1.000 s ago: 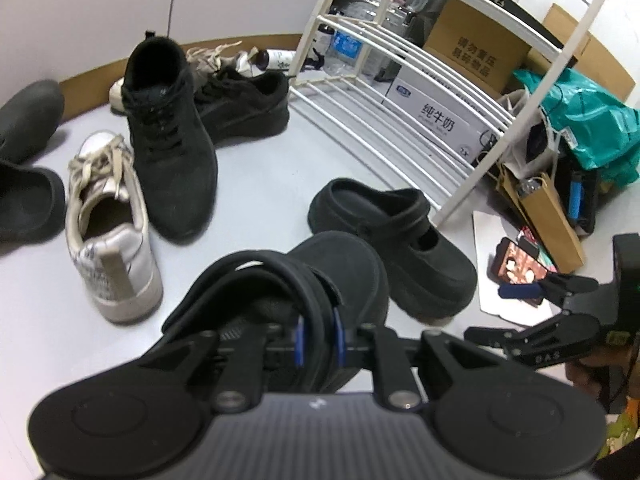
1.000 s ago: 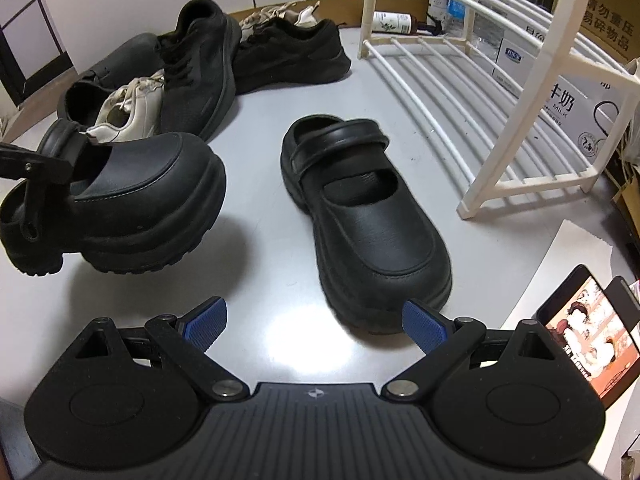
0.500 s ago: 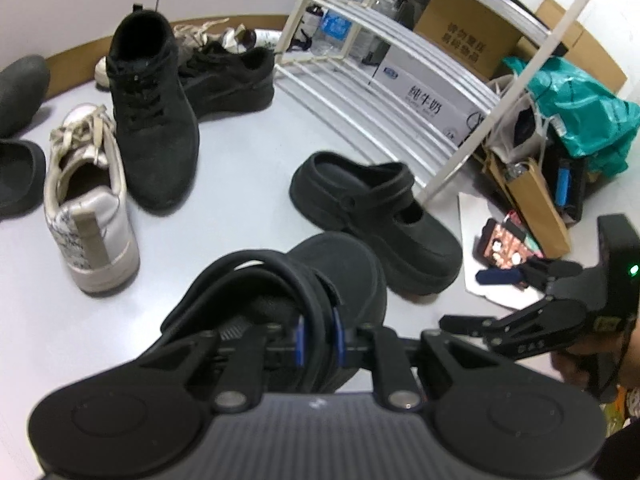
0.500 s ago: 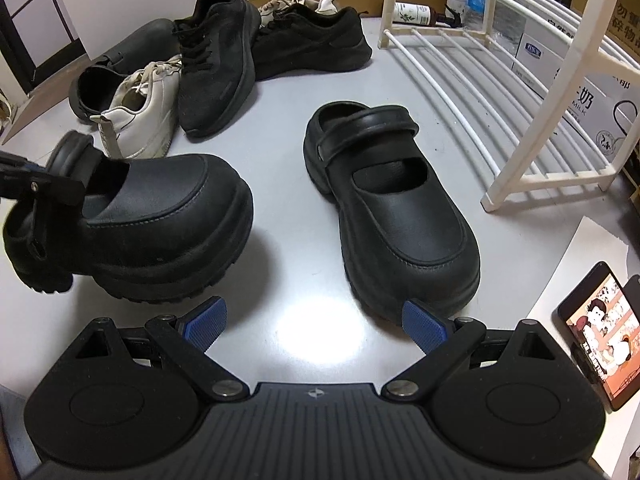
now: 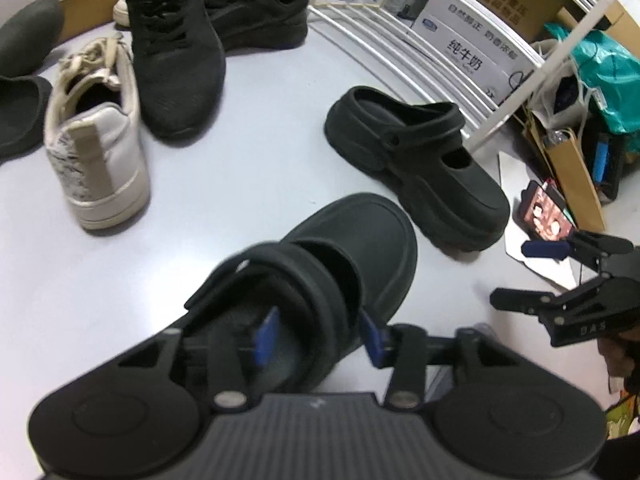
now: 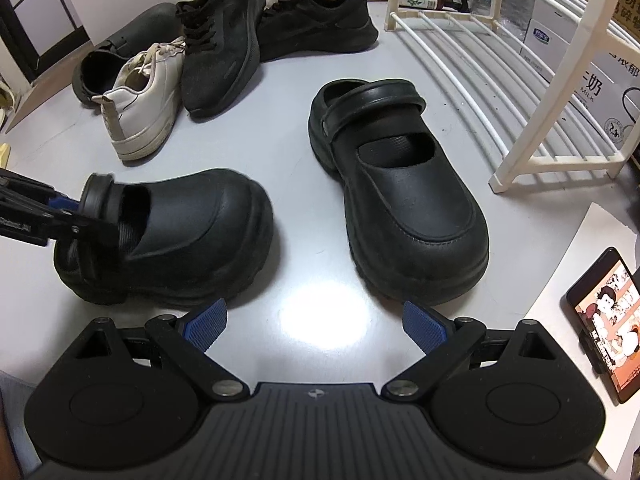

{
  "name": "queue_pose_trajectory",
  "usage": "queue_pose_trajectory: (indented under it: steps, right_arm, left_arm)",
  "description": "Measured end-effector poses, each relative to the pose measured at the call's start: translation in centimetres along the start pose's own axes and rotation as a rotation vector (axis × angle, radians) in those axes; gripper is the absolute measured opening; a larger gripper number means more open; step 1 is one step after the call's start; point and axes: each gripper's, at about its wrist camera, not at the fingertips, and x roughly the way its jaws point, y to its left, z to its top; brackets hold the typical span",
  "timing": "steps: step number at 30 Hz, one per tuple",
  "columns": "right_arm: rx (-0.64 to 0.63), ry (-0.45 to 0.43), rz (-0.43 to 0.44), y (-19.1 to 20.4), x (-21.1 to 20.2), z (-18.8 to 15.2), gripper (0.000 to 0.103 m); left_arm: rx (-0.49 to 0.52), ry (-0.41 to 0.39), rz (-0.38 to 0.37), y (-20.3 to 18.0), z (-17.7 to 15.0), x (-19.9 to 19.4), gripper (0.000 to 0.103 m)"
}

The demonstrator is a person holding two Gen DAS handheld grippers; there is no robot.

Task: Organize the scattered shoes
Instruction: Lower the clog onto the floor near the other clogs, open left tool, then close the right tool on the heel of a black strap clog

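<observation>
A black chunky clog point(image 5: 352, 240) point(image 6: 192, 232) sits flat on the grey floor, toe pointing toward the rack. My left gripper point(image 5: 318, 338) point(image 6: 76, 216) is open, its blue pads spread on either side of the clog's heel strap and collar. The matching clog point(image 5: 420, 168) point(image 6: 400, 184) stands just to the right, a small gap between the two. My right gripper point(image 6: 316, 320) point(image 5: 512, 274) hovers open in front of both clogs, low over the floor, with nothing between its fingers.
A white sneaker point(image 5: 100, 152), two black lace-up sneakers point(image 5: 176, 52) point(image 5: 256, 12) and dark slip-ons point(image 5: 20, 80) lie scattered behind. The white wire shoe rack point(image 6: 500, 80) stands at the right. A phone point(image 6: 604, 316) on paper lies near the right gripper, with boxes and bags beyond.
The clog has come down from the air onto the floor beside its mate. My left gripper's fingers, shut on the strap before, have spread apart. The right gripper stayed open.
</observation>
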Motion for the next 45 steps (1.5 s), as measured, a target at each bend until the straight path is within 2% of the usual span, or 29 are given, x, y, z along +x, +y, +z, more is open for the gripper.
queue_pose_trajectory:
  steps: [5, 15, 19, 25, 29, 38, 43, 45]
  right_arm:
    - [-0.007, -0.005, 0.023, 0.6, 0.2, 0.5, 0.097]
    - [-0.148, -0.005, 0.097, 3.3, 0.9, 1.7, 0.098]
    - [-0.272, -0.015, 0.107, 5.0, 1.2, 1.9, 0.098]
    - [-0.326, 0.004, 0.121, 6.0, 2.2, 2.4, 0.098]
    - [-0.387, 0.014, 0.127, 7.0, 2.9, 2.8, 0.098]
    - [-0.502, -0.045, 0.172, 9.1, 3.6, 4.0, 0.097]
    - [-0.575, -0.026, 0.218, 9.9, 3.8, 3.8, 0.097]
    - [-0.603, -0.03, 0.206, 10.2, 3.8, 3.8, 0.097]
  left_arm:
    - [-0.042, -0.008, 0.038, 0.7, -0.4, -1.6, 0.068]
    - [-0.1, -0.047, 0.05, 1.8, -2.6, -5.2, 0.076]
    - [-0.137, -0.06, 0.066, 3.6, -3.2, -6.0, 0.076]
    - [-0.194, -0.055, 0.085, 5.3, -4.0, -6.4, 0.077]
    - [-0.197, -0.058, 0.086, 5.5, -4.1, -6.7, 0.077]
    - [-0.233, -0.074, 0.111, 6.3, -4.0, -7.0, 0.077]
    - [-0.233, -0.079, 0.12, 6.4, -3.8, -7.0, 0.077]
    - [-0.236, -0.083, 0.123, 6.4, -3.7, -7.0, 0.077]
